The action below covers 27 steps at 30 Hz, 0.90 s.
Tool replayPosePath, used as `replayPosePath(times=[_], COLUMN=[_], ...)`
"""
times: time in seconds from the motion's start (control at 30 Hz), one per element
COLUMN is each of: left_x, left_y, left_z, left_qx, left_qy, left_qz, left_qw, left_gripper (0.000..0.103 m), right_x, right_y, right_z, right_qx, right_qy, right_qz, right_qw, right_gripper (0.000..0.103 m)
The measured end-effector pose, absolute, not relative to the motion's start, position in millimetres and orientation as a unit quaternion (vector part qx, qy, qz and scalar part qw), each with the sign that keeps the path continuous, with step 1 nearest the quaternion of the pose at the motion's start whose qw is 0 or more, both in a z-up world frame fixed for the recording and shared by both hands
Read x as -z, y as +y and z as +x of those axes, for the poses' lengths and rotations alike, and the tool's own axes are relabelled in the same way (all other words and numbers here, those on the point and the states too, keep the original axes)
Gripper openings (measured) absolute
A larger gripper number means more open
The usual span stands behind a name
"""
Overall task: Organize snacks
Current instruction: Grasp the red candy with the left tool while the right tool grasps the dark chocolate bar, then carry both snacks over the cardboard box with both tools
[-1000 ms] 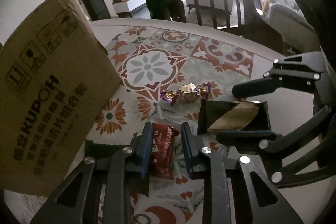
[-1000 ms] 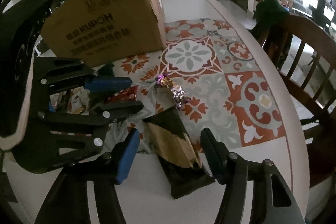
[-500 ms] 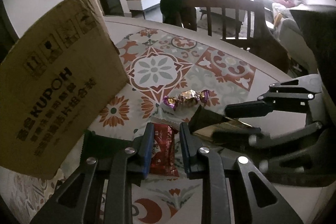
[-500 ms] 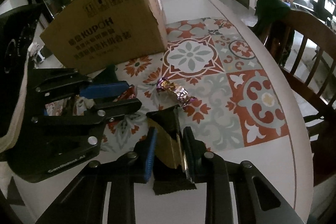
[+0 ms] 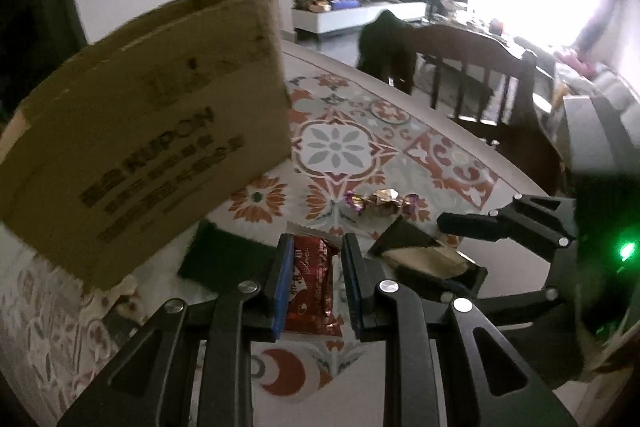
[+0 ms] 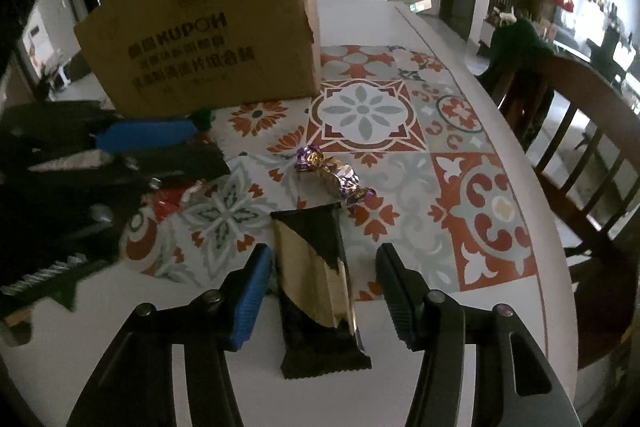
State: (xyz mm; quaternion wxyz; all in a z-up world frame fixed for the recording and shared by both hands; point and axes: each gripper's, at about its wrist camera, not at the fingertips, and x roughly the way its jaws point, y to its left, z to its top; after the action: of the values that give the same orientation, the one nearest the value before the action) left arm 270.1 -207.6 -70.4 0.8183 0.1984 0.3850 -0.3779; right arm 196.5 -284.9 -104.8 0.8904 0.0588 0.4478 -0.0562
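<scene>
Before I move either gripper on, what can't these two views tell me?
- Brown cardboard box: its inside is hidden in both views; only outer walls face the cameras.
- Red snack packet in the left gripper: in the right wrist view that gripper's fingers cover most of it.
- Dark green packet: too dark to read, lower edge behind a finger.
- Box lettering: smeared in the left wrist view.

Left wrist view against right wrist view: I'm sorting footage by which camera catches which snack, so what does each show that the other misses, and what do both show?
Only the left wrist view shows the red snack packet in full, pinched in the left claw, and a dark green packet beside it.

Only the right wrist view shows the black-and-gold snack bar whole, lying loose between the right claw's open jaws, which have just been opening.

Both show the cardboard box, the purple-and-gold foil candy, the patterned tablecloth and a wooden chair.
</scene>
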Motion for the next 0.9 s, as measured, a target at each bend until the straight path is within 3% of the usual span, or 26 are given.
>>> replayPosePath(times=[0.13, 0.37, 0.9], left_x=[68.3, 68.1, 19.0], left_y=[-195.6, -184.6, -158.6], left_z=[265.8, 258.8, 234.8], left_qx=[0.356, 0.350, 0.341], left_qy=[0.395, 0.403, 0.374], left_qz=[0.165, 0.137, 0.116], left_qw=[0.831, 0.834, 0.855], left_gripper=[0.025, 0.025, 0.025], right_x=[103.6, 97.9, 28.9], right_y=[-282.5, -287.4, -268.9], right_z=[198.0, 191.6, 168.6], right_qx=[0.059, 0.034, 0.018], right_qy=[0.448, 0.445, 0.377], right_qz=[0.046, 0.098, 0.095], right_qw=[0.891, 0.890, 0.921], right_gripper=[0.033, 0.032, 0.032])
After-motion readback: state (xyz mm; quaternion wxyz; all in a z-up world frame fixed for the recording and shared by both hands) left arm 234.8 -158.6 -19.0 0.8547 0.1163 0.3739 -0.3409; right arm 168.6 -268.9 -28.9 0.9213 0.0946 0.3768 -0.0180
